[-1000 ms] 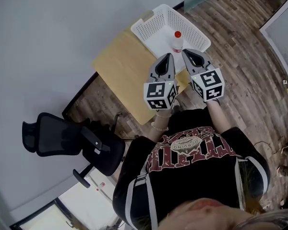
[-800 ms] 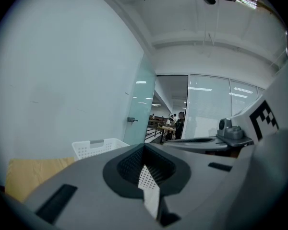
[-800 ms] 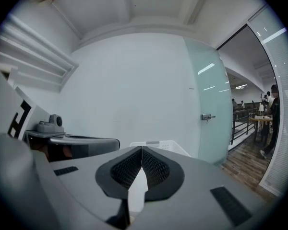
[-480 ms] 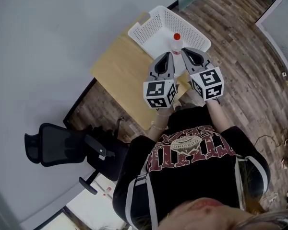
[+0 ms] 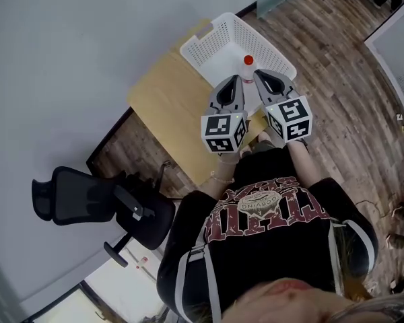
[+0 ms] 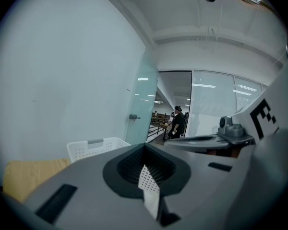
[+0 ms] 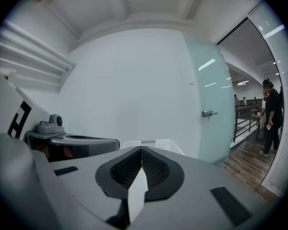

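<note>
Left gripper and right gripper hover, jaws closed and empty, beside the red-capped bottle in the basket, which looks light, slick plastic, best pinched mid-body.

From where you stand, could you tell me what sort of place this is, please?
Most likely an office: a black swivel chair, a small wooden table, and glass partitions with a frosted glass door.

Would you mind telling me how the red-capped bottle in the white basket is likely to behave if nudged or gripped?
The bottle stands upright, tall and narrow, so a sideways nudge would probably tip it. It looks like light plastic, likely smooth and a little slippery. The basket wall should stop it rolling far.
</note>
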A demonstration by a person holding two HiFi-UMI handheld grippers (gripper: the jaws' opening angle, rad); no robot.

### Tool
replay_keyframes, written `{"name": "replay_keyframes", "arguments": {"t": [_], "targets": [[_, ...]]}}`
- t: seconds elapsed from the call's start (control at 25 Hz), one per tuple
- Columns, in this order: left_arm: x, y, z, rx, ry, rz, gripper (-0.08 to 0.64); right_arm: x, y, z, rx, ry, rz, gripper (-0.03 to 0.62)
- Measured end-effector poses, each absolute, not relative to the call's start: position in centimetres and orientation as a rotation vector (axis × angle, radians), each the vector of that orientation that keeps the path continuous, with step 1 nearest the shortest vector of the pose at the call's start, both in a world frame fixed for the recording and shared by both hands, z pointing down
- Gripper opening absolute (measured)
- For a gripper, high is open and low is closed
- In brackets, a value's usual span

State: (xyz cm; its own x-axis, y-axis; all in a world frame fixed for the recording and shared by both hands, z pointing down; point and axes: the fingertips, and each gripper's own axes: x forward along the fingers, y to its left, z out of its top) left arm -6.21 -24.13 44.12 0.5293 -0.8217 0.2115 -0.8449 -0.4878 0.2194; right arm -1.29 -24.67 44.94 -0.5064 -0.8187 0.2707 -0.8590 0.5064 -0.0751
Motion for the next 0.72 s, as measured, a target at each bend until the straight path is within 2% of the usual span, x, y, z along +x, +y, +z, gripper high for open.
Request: {"name": "replay_keyframes", "arguments": {"t": [0.72], "targets": [[-2.8, -29.9, 47.9, 2.414, -1.402, 0.358, 0.049, 3.7, -28.8, 46.5, 1.409, -2.504, 0.347, 0.018]]}}
